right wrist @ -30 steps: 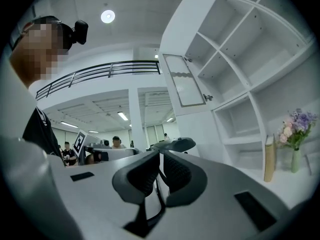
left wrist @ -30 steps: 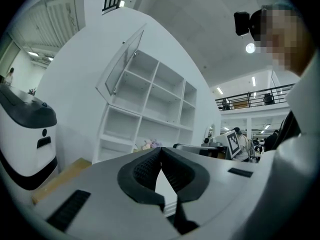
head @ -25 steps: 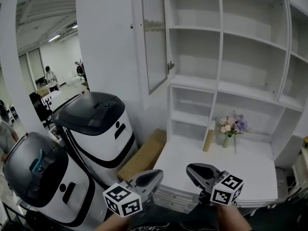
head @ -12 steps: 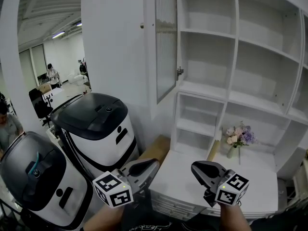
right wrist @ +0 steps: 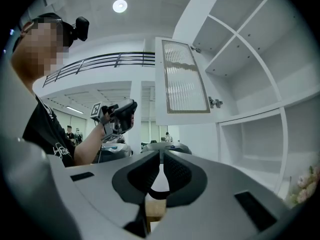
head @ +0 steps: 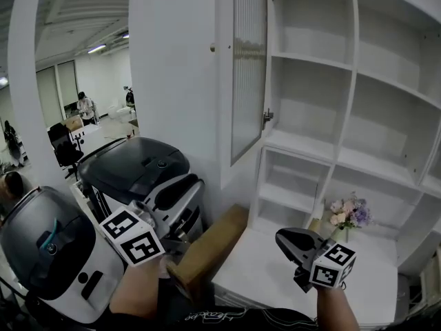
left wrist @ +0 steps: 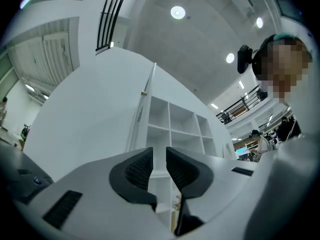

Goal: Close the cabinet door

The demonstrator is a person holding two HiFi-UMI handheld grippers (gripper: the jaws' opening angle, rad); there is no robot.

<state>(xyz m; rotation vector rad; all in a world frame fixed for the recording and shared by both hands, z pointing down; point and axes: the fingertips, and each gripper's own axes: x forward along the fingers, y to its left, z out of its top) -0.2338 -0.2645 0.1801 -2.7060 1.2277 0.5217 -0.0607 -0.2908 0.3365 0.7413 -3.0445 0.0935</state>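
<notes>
**Open cabinet door, with both tongs before contact**

We show the cabinet door (head: 248,67) swung out from the upper left bay of the white shelving (head: 313,105). It stands roughly square to the cabinet front, and its hinges (head: 267,117) are on its right edge.

The left gripper (head: 187,189) is held up on the outer, free-edge side of the door, below it and well apart from it. Its jaws are a little apart and opening, with nothing between them. We read this placement as preparation for a push on the door's outer face. Such a push would swing the door shut about the hinges and needs no clamp.

The right gripper (head: 281,237) is low over the white counter (head: 255,274). Its jaw tips are together and it holds nothing. We judge that it is parked there to stay out of the door's arc.

The door itself has a white frame around a tall panel of ribbed, translucent glass. A small round knob (head: 212,47) sits on the frame near the free edge. The bays behind the door are bare, so nothing visible blocks its closing. A vase of flowers (head: 348,214) sits lower down, clear of the door.
</notes>
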